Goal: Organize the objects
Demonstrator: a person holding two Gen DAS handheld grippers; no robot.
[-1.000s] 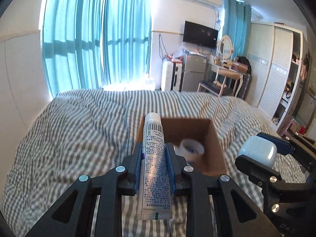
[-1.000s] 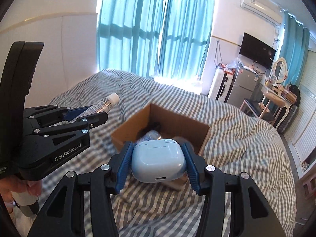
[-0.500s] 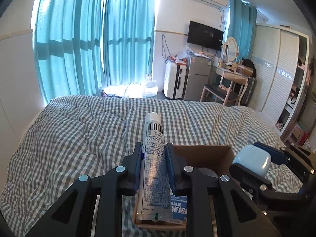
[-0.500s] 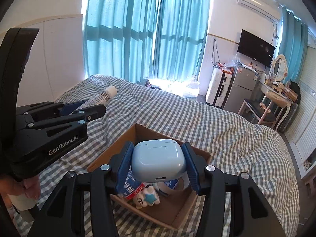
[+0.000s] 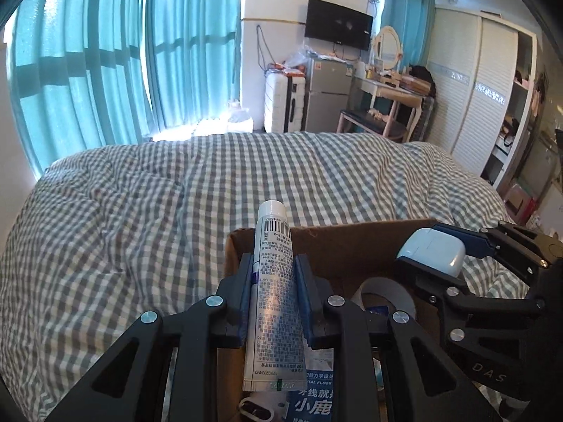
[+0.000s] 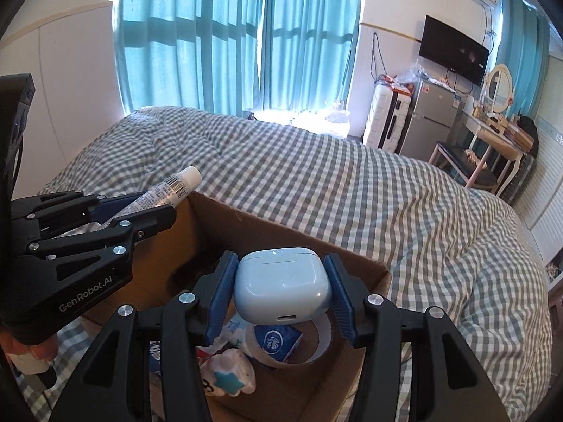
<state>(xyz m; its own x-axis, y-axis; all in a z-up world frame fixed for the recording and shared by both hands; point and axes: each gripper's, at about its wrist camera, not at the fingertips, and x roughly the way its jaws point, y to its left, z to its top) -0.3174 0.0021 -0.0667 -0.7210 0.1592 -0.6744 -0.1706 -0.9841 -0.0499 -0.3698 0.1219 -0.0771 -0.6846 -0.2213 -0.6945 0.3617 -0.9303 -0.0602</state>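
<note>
My left gripper [image 5: 274, 274] is shut on a silver tube [image 5: 273, 292] with a white cap and barcode, held over the near left part of an open cardboard box [image 5: 337, 246]. My right gripper [image 6: 281, 285] is shut on a pale blue earbud case [image 6: 283, 286], held above the box [image 6: 352, 256]. The case also shows in the left wrist view [image 5: 431, 251], and the tube in the right wrist view [image 6: 165, 193]. Inside the box lie a tape roll [image 6: 322, 337], a blue tissue pack [image 6: 278, 341] and a small plush toy [image 6: 228, 376].
The box sits on a bed with a grey checked cover [image 6: 352, 190]. A white wall [image 6: 70, 88] is on the left, teal curtains [image 6: 211, 35] behind. A fridge [image 6: 432, 119], suitcase and dressing table stand past the bed's far end.
Both grippers have moved forward over the box and lowered towards it. The box now lies directly under them and its contents show. Both still hold their objects.
</note>
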